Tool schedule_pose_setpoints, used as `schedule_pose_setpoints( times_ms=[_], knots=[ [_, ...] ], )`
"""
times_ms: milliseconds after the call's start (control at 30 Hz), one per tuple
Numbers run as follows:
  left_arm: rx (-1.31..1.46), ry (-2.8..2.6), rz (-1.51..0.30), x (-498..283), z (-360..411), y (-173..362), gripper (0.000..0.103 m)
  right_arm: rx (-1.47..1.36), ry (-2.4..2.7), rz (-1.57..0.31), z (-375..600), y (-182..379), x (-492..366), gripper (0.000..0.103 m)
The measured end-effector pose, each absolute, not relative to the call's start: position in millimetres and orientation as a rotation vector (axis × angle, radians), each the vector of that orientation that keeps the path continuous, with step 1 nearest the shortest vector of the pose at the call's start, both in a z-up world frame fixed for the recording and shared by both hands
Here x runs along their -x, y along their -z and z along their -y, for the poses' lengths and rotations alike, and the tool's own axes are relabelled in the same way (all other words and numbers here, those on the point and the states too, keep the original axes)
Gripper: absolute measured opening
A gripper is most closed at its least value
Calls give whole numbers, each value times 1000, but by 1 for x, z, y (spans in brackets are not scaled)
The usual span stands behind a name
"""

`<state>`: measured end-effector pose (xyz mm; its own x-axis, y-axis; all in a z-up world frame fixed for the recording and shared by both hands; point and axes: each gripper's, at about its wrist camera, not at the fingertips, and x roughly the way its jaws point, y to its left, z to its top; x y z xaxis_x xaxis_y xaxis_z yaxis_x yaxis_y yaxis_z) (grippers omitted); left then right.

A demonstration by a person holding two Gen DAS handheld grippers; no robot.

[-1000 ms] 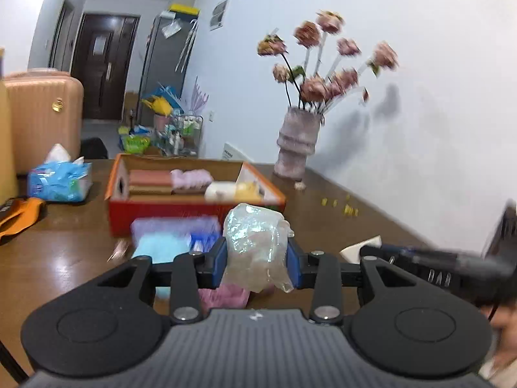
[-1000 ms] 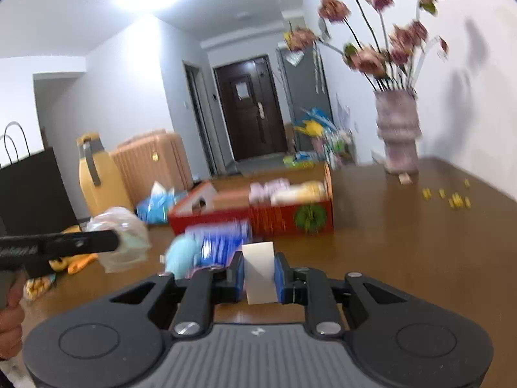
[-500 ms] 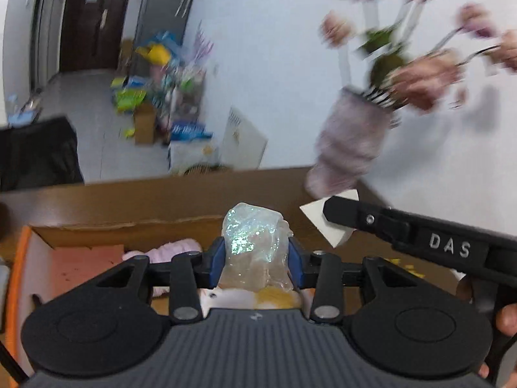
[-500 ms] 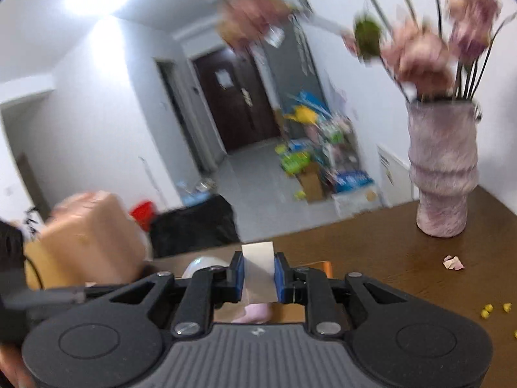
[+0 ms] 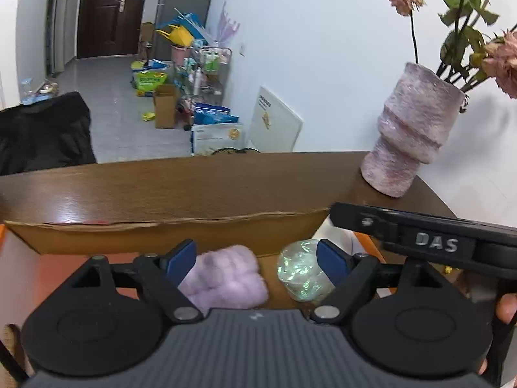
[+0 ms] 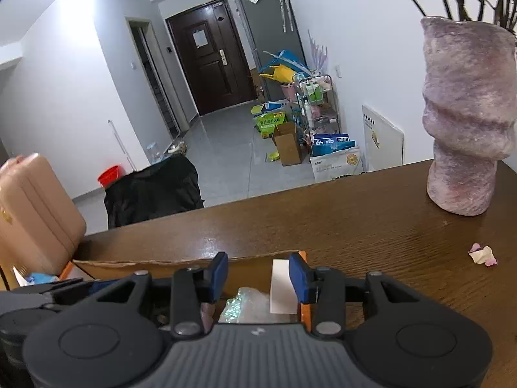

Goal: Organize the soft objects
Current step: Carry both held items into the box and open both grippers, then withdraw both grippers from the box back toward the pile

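Both of your tools hang over the box (image 5: 161, 232), which sits on the bench (image 5: 161, 187) on the near side of the vase (image 5: 410, 142), and both have just been opening above it. Your left tool (image 5: 257, 260) now stands spread wide: the shiny wad (image 5: 302, 274) lies just inside its right finger, low in the box, and the pads do not look to be pressing it, so I judge it released. The lilac fluff (image 5: 223, 274) lies beside the wad on the side away from the vase, under the left finger. Your right tool (image 6: 258, 274) is part spread, and the white card (image 6: 284, 286) stands upright against its right finger, its long axis vertical, at the box's end wall nearest the vase; whether that finger touches it you cannot tell from here. The wad (image 6: 239, 307) shows below it, between the two tools. What the coming move turns on: both soft things lie straight below and slightly ahead of their tools, inside the box walls, so a withdrawal should go up and back, clear of the cardboard rim, and the right tool crosses close over the left.
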<state>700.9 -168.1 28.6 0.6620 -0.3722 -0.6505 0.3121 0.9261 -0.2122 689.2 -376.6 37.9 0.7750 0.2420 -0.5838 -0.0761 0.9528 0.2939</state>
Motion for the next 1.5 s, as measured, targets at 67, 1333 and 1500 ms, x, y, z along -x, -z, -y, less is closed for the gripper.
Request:
schedule_pose_setpoints(
  times_ms=[67, 1333, 1500],
  knots=[
    [91, 374, -744, -695, 159, -40, 83, -249, -173, -652, 379, -50, -680, 41],
    [102, 94, -466, -206, -32, -30, 99, -156, -266, -396, 302, -43, -185, 82],
    [16, 108, -456, -214, -19, -28, 99, -143, -242, -468, 294, -26, -187, 82]
  ],
)
